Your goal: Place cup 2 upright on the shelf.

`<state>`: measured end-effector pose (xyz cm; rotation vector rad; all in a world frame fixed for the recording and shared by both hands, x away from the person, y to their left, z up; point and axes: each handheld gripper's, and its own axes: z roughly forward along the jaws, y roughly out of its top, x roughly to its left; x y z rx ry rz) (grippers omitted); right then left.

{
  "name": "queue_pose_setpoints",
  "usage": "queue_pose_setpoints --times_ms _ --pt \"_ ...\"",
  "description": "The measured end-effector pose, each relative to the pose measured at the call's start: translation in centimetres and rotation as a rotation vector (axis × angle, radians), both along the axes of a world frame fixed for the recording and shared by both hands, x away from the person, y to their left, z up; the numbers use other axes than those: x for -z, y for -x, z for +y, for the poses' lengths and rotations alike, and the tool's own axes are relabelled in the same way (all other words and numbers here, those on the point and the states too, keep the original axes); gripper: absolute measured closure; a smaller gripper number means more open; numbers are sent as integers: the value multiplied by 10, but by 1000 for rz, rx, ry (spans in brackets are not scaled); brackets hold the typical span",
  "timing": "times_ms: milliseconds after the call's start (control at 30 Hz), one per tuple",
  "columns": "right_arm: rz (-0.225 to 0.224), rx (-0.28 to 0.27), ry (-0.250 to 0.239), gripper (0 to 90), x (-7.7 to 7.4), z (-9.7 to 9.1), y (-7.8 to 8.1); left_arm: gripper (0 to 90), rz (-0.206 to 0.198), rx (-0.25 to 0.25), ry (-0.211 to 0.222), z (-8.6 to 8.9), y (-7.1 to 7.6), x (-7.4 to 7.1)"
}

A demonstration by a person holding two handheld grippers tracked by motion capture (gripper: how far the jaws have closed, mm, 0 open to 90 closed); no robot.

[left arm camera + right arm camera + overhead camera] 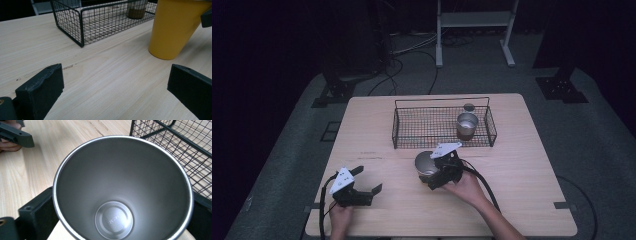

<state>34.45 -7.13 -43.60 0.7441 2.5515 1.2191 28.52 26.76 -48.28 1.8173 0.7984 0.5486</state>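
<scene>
Yellow cup (426, 165) stands upright on the table (522, 200), just in front of the wire basket (442, 131). Right gripper (438, 175) has its jaws around the cup, spread wide, contact unclear. Left gripper (364, 181) rests open, well apart, nothing between its jaws.

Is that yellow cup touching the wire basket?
Apart. In the left gripper view, bare table shows between the yellow cup and the wire basket; the high view shows a gap too.
</scene>
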Motion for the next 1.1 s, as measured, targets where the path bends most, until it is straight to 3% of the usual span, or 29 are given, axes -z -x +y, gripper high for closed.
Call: queue_pose_setpoints --times_ms 333,1100 --pt "13 -18 -14 116 0 -1 -1 0 1 -1 0 0 0 0" --pt "21 -21 -25 135 -8 -10 -2 0 1 -2 2 0 0 0"
